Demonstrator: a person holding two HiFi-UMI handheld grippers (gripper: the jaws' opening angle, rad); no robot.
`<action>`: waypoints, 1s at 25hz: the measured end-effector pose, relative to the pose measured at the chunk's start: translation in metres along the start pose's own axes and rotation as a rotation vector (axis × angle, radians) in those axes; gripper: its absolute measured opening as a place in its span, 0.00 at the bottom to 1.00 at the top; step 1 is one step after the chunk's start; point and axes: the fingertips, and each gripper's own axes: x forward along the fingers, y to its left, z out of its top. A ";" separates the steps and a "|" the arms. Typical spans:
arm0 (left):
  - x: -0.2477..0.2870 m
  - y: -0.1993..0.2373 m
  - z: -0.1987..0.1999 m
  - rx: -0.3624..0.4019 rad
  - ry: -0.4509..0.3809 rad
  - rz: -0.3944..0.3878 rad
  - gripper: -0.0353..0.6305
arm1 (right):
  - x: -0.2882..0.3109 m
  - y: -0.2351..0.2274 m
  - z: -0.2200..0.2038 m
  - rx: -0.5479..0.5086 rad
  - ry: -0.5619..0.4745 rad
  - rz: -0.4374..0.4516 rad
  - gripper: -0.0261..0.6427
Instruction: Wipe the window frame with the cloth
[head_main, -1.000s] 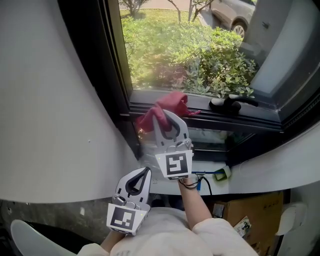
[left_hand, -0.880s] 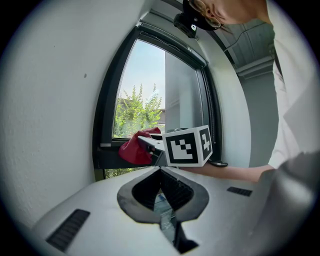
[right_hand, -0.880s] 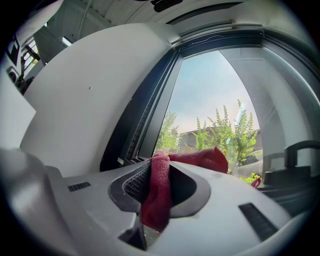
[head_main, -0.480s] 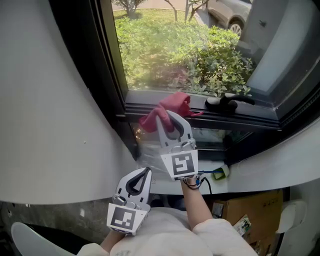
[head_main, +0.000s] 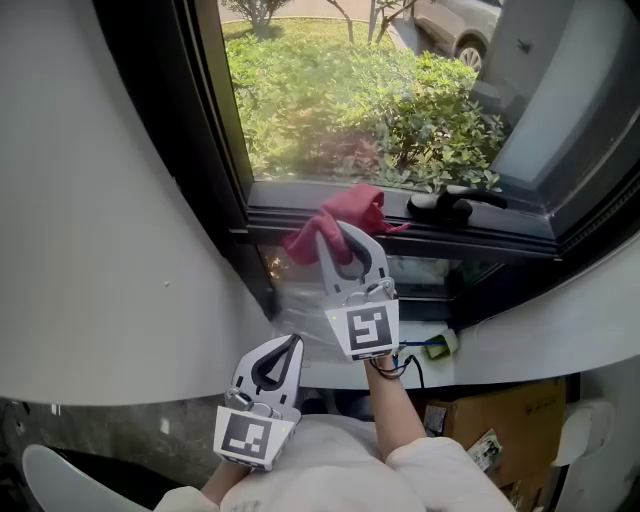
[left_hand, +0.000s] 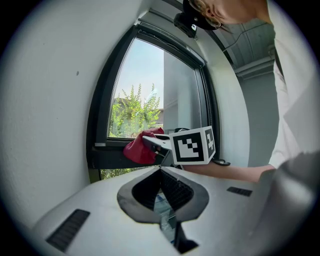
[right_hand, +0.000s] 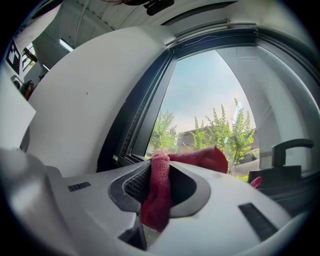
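A red cloth (head_main: 350, 212) is bunched on the black window frame's bottom rail (head_main: 275, 220), and my right gripper (head_main: 336, 234) is shut on it and presses it to the rail. In the right gripper view the cloth (right_hand: 157, 192) hangs between the jaws of the right gripper (right_hand: 159, 161), with the frame's left upright (right_hand: 142, 125) behind. My left gripper (head_main: 291, 346) is held low near the person's body, shut and holding nothing. From the left gripper (left_hand: 161, 171) I see the cloth (left_hand: 140, 150) and the right gripper's marker cube (left_hand: 193, 145) at the frame (left_hand: 102, 157).
A black window handle (head_main: 455, 205) sits on the rail just right of the cloth. A curved white wall (head_main: 100, 200) stands at the left, a white sill (head_main: 530, 335) at the right. Below are a cable (head_main: 410, 362) and a cardboard box (head_main: 495, 425).
My right gripper has slid the cloth a little to the right along the bottom rail, towards the handle. The left gripper has stayed put.
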 end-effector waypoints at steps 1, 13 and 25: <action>0.000 0.000 0.000 -0.001 0.000 0.001 0.07 | -0.001 -0.001 0.000 0.000 0.001 -0.001 0.16; 0.001 -0.008 0.003 0.003 -0.012 -0.013 0.07 | -0.011 -0.016 0.001 0.001 -0.018 -0.033 0.16; 0.001 -0.012 0.003 0.009 -0.007 -0.015 0.06 | -0.017 -0.025 -0.002 -0.006 -0.008 -0.047 0.16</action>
